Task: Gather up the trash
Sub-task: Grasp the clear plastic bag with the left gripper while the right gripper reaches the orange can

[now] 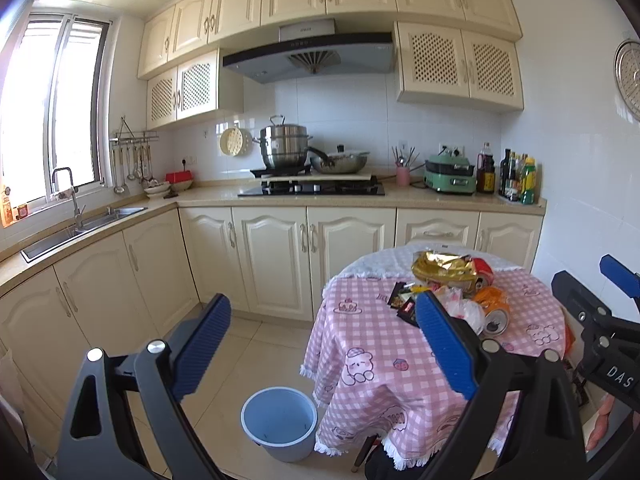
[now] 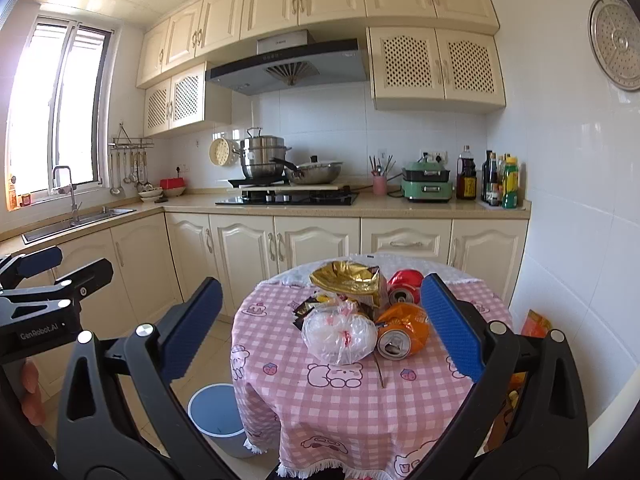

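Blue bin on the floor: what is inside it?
The blue bin shows a bare inner wall and bottom in the left wrist view, no trash. In the right wrist view the pink checked tablecloth hides part of it.

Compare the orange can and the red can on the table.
The orange can lies nearest the camera, its open top facing forward beside the clear plastic bag; the red can lies farther back, next to the gold foil bag. The orange can shows nearly whole, while the red can is partly hidden behind it. Both are crushed drink cans lying on their sides on the pink checked tablecloth.
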Action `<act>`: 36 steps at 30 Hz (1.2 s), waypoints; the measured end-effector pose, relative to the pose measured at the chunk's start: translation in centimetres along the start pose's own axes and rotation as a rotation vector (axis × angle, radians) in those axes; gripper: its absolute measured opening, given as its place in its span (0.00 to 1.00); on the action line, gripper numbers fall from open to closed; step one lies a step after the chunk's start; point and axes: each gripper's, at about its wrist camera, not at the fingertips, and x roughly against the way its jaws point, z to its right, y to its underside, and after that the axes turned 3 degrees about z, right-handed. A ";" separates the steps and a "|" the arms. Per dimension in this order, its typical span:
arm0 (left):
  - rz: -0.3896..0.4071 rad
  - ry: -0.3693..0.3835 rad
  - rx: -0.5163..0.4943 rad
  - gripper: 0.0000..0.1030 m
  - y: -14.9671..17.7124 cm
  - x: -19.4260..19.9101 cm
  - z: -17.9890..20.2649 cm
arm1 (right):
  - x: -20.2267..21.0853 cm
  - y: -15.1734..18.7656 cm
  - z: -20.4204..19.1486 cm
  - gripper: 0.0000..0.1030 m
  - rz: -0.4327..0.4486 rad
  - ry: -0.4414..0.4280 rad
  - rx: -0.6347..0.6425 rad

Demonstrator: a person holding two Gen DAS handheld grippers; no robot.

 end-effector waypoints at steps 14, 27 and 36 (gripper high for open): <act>-0.190 -0.006 -0.052 0.89 2.4 -8.0 2.0 | -6.7 3.3 3.9 0.94 -0.188 -0.005 -0.088; -0.470 0.317 0.017 0.89 5.0 -20.4 8.3 | -12.1 7.4 12.6 0.94 -0.305 0.165 -0.242; -0.582 0.424 0.073 0.89 7.2 -28.9 13.5 | -15.5 8.9 15.7 0.94 -0.358 0.189 -0.297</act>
